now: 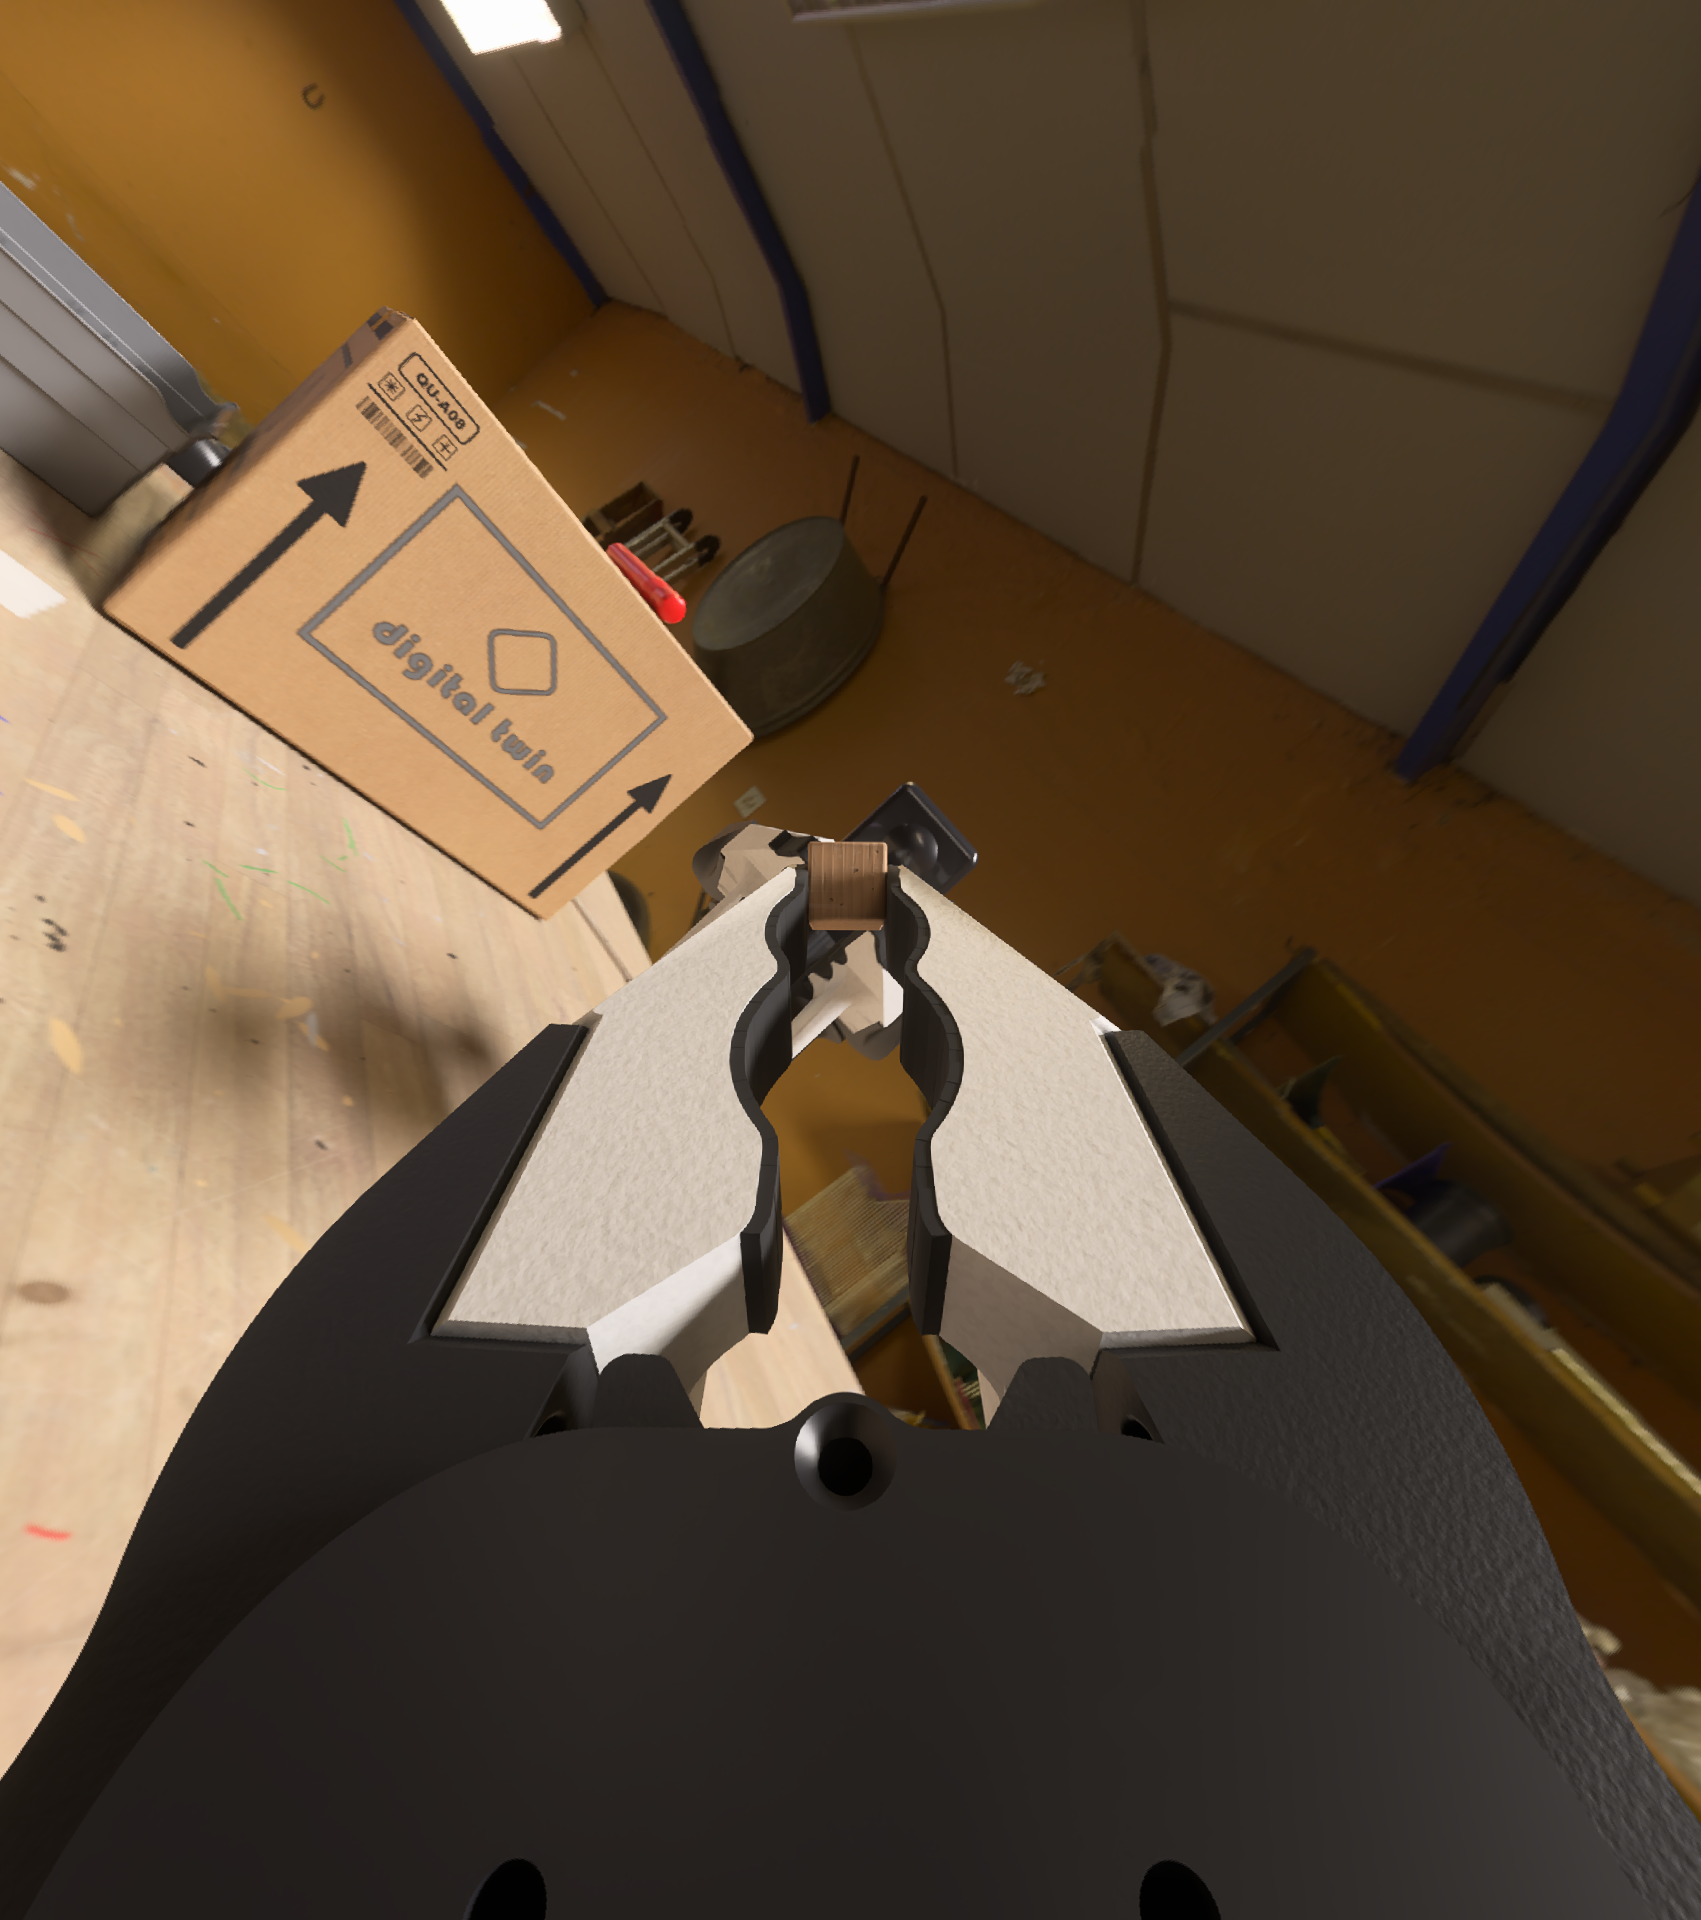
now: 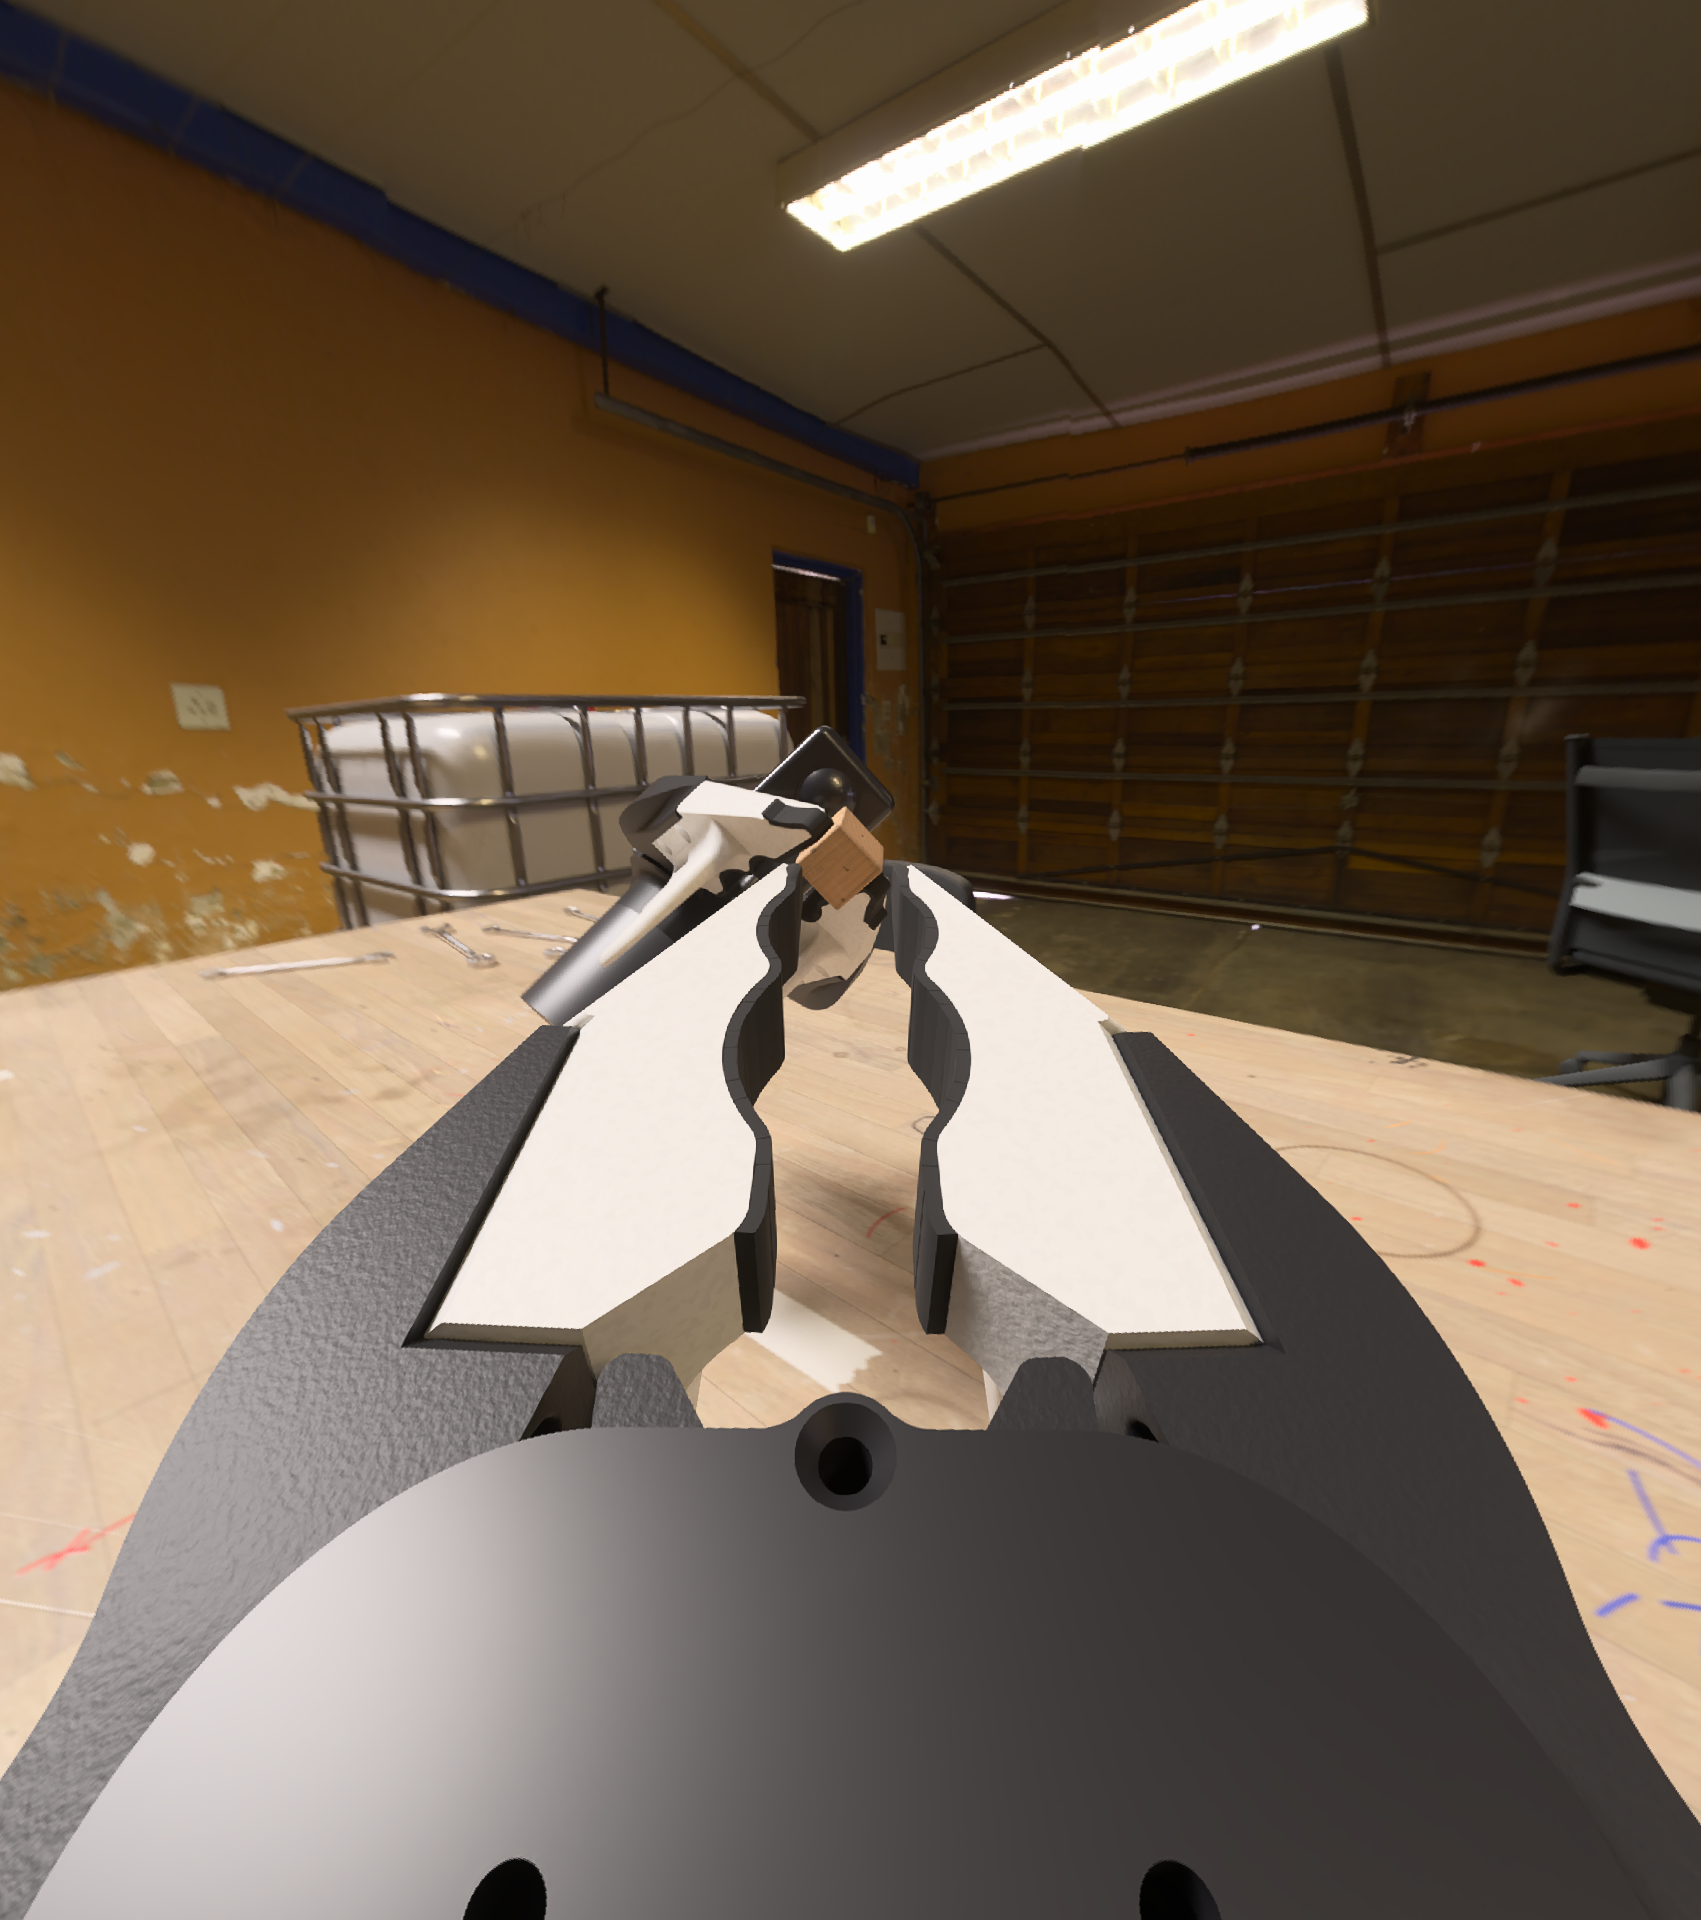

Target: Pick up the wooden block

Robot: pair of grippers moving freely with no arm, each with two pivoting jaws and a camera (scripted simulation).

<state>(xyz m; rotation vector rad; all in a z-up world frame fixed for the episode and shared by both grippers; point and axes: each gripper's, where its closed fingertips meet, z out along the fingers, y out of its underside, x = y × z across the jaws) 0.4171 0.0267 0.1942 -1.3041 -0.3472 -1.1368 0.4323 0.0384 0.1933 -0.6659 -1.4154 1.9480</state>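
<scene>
- Left wrist view: left gripper (image 1: 847,891) is clamped on the small light-brown wooden block (image 1: 846,885). Both fingertips press its sides and it sits right at the tips.
- The block is off the pale plank wooden table (image 1: 98,1039), up in the air, clear of the printed brown cardboard box (image 1: 430,613).
- The hold is shallow, so keep the squeeze steady, lift straight and avoid twisting.
- Right wrist view: right gripper (image 2: 846,885) has its jaws parted wider than the block. The block is tilted at about tip level between them. I can't tell whether a pad touches it.
- The left gripper comes in from upper left here, with the block pinched at its end, high above the table.
- Judgement: the pick looks nearly done. Keep the right gripper from nudging the block. If it takes over, centre it and close it before the left lets go.
</scene>
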